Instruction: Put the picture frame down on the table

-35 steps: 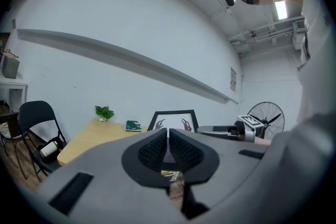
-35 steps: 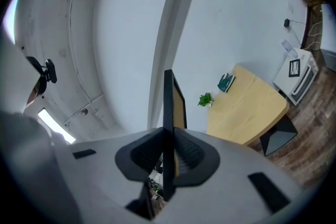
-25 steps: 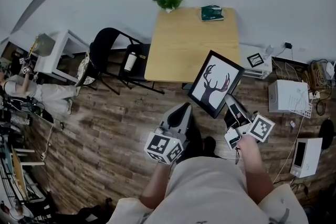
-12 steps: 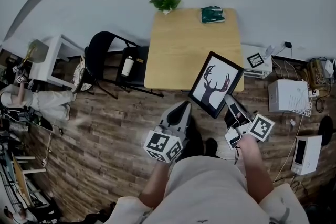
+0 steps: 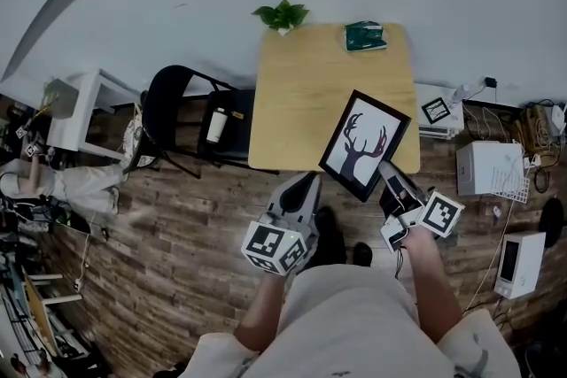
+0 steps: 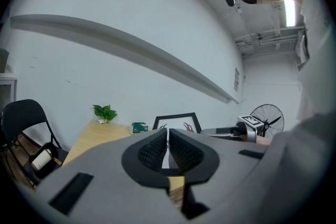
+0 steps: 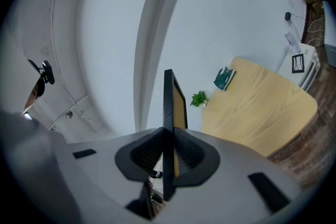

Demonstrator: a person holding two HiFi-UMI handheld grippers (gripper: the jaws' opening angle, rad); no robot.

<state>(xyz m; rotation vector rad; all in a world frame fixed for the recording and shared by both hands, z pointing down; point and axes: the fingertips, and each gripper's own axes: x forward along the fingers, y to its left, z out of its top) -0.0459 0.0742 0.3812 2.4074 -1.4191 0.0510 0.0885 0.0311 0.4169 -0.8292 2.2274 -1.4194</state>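
Note:
The picture frame (image 5: pixel 364 144), black with a deer silhouette on white, hangs tilted in the air over the near right corner of the wooden table (image 5: pixel 310 84). My right gripper (image 5: pixel 391 177) is shut on its lower right edge. In the right gripper view the frame (image 7: pixel 168 107) stands edge-on between the jaws, which press its two faces. My left gripper (image 5: pixel 304 189) is shut with nothing in it, low at the left of the frame and apart from it. The left gripper view shows the frame (image 6: pixel 178 121) beyond the jaws.
A potted plant (image 5: pixel 282 15) and a green book (image 5: pixel 364 36) lie at the table's far edge. A black folding chair (image 5: pixel 190 115) with a bottle stands left of the table. White boxes (image 5: pixel 489 168) and cables crowd the floor at right. A fan (image 6: pixel 266 116) stands at right.
The table has drawn slightly closer and lower in the head view. The frame now overlaps the table's near right corner more. Both grippers keep their hold and pose.

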